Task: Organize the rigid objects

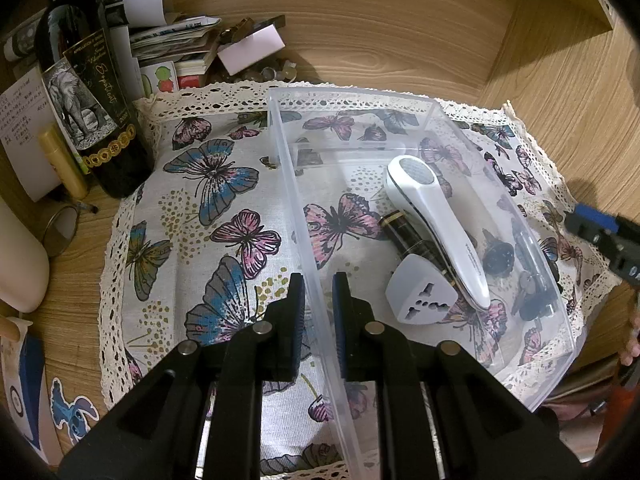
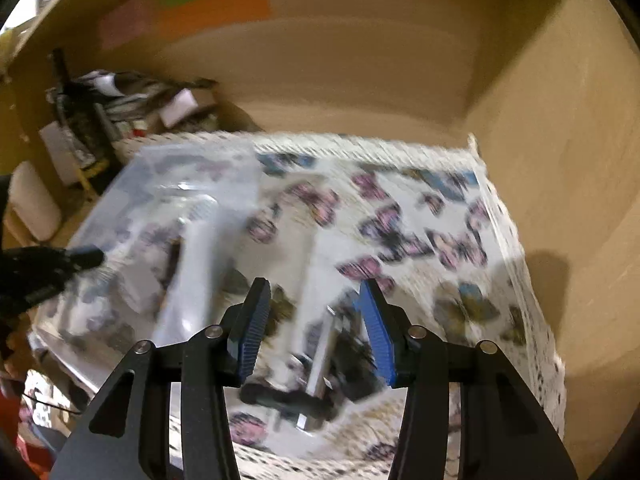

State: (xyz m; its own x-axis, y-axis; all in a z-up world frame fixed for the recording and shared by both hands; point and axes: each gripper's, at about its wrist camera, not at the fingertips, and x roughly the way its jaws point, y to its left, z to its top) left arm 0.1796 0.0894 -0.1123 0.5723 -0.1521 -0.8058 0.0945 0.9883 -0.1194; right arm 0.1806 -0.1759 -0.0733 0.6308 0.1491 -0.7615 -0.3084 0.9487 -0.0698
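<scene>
The left gripper (image 1: pixel 319 292) is clamping the near wall of the clear plastic bin (image 1: pixel 416 98), steadying it on the butterfly cloth (image 1: pixel 192 216). The right gripper (image 2: pixel 314 320), just right of the bin, is standing apart over a blurred dark and metal object (image 2: pixel 316 376) with nothing pressed between its pads. Inside the bin are lying a white handheld device (image 1: pixel 436 224), a white plug adapter (image 1: pixel 420 296) and a dark pen (image 1: pixel 404 236). The object outside looks stiff and probably light; gripping across its narrow middle seems safest.

Right wrist view motion-blurred, dark clipped object (image 2: pixel 316 384) unidentifiable, wine bottle (image 1: pixel 80 92) top cropped
</scene>
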